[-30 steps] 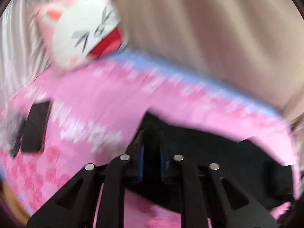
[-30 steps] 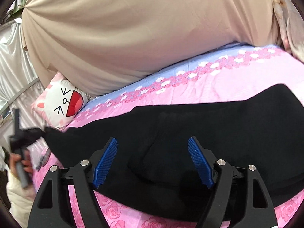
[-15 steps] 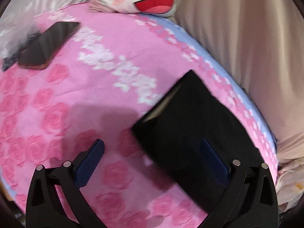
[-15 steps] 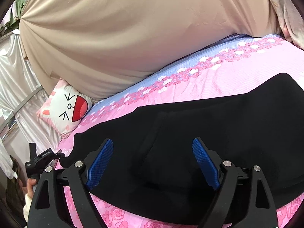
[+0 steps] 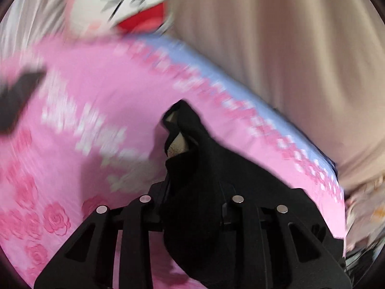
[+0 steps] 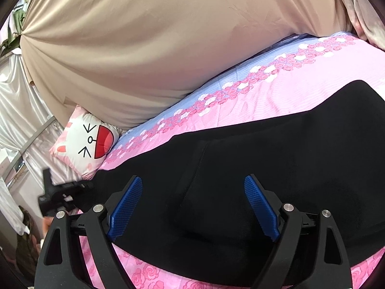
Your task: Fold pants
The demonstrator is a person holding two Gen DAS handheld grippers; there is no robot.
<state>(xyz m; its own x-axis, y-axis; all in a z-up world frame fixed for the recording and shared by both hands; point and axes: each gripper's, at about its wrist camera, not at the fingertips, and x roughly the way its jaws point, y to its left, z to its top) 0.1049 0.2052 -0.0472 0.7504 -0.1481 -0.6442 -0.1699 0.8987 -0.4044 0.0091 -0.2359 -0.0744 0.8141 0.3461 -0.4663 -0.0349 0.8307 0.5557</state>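
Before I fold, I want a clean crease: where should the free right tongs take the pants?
Likely the near hem edge of the pants, coming in low from the near side. That edge lies flat and exposed on the pink sheet, just below the open right tongs; the middle offers no lip.

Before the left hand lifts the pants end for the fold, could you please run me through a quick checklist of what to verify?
1. Fabric between the left gripper jaws: ok, a bunched end of the black pants sits there as the jaws are closing.
2. Firm pinch: cannot tell, the pads are hidden by cloth.
3. Right gripper free of fabric: ok, its jaws stand wide above the pants, gripping nothing.
4. Pants flat on the pink bedsheet: ok in the right wrist view.
5. Cat pillow clear of the pants: ok, it lies beyond the pants end.
6. Left view sharp: not ok, blurred.
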